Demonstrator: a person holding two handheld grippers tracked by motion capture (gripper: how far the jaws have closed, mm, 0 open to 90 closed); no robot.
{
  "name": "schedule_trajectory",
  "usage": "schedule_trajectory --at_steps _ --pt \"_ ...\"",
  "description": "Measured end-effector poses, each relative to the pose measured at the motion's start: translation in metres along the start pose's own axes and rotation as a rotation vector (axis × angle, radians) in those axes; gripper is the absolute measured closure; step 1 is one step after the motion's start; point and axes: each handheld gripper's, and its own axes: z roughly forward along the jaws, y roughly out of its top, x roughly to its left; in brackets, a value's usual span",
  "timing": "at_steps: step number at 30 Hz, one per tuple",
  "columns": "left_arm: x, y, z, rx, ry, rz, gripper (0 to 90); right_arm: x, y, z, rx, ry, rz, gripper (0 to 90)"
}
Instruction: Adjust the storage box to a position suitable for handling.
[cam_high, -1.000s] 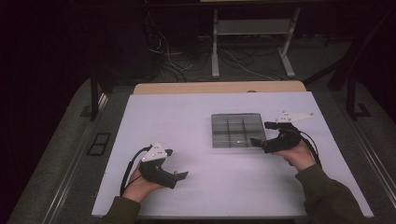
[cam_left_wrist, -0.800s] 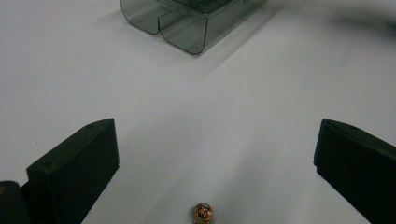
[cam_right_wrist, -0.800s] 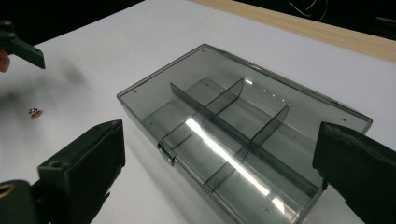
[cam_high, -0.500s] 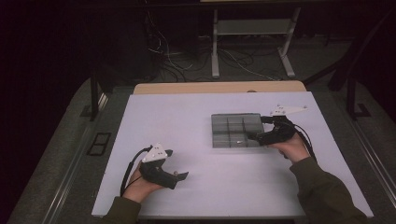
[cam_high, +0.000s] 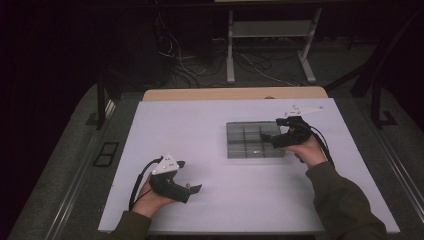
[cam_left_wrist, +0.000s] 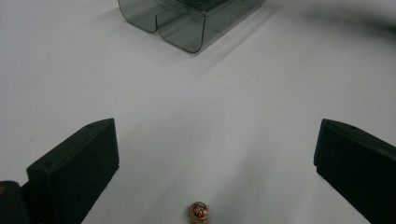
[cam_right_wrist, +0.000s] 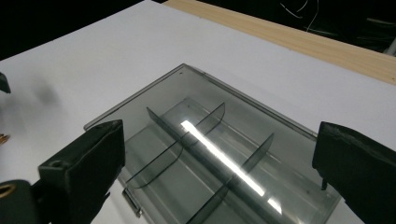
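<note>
Nearest, the left claw (cam_high: 192, 176) rests low on the white desk (cam_high: 200, 130) with jaws spread wide, straddling a small coppery bead (cam_left_wrist: 198, 212) as if ready to pinch it. Farther off, the right claw (cam_high: 270, 140), also wide and empty, hovers over the smoky divided box (cam_high: 250, 141), probably to steady it
</note>
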Motion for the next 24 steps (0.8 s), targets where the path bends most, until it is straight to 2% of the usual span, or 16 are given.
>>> schedule_trajectory --at_steps 6,7,8,9,15,24 --pt "0.000 0.000 0.000 -0.003 -0.001 -0.002 0.0 -0.004 0.005 0.009 0.016 -0.010 0.010 2.6" --pt "0.000 0.000 0.000 -0.003 -0.001 -0.002 0.0 -0.005 0.006 0.011 0.020 -0.015 0.011 4.2" --pt "0.000 0.000 0.000 -0.004 -0.001 -0.002 0.0 -0.005 0.007 0.012 0.021 -0.008 0.009 12.7" --pt "0.000 0.000 0.000 -0.004 -0.002 -0.003 0.0 -0.006 0.008 0.013 0.014 -0.002 0.007 16.4" --pt "-0.001 0.000 0.000 -0.005 -0.004 -0.003 0.0 -0.009 0.019 0.023 0.030 -0.017 0.013 17.1" --pt "-0.002 0.000 0.001 -0.006 -0.005 -0.006 0.0 -0.016 0.031 0.037 0.052 -0.013 0.025 38.5"
